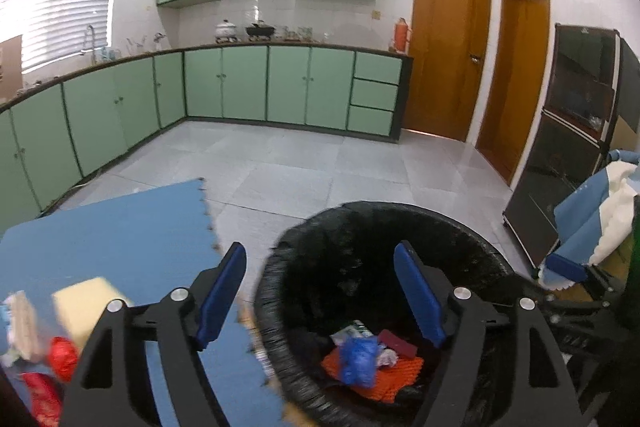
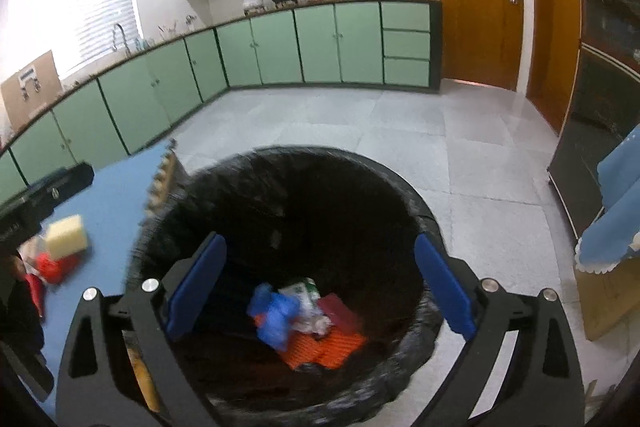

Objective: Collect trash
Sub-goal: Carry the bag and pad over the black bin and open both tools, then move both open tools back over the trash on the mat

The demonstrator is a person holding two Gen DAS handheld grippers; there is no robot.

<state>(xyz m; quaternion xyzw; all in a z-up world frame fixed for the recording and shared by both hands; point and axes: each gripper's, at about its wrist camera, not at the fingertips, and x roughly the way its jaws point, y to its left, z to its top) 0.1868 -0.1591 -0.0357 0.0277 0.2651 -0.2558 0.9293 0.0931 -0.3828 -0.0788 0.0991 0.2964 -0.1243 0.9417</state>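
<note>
Your right gripper [image 2: 320, 291] fills the bottom of the right wrist view, its blue pads [image 2: 197, 283] spread wide with nothing between them, hanging directly over the mouth of the black-lined trash bin [image 2: 248, 171]. At the bin's bottom, centre-low in that frame, lie a crumpled blue bag [image 2: 276, 315], an orange mesh piece [image 2: 328, 347], a dark red wrapper [image 2: 340, 309] and some white packaging [image 2: 306, 291].

Your left gripper [image 1: 320, 299] is likewise spread apart and empty. In the left wrist view it straddles the bin's left rim, one pad over the blue foam mat [image 1: 120, 227] and the other over the bin.

What remains to collect sits at the lower left of both views, on the mat: a yellow sponge [image 1: 86, 303], red wrappers [image 1: 62, 353] and a pale crumpled piece [image 1: 24, 319], all bunched close together and blurred.

Judging from this, the next step is a fresh pickup. Take the left tool to the pile, since it is nearer. Approach from above, pick one item at a time starting with the sponge, which offers flat sides for the pads. Close fully before lifting, and carry it well over the rim before you release.
</note>
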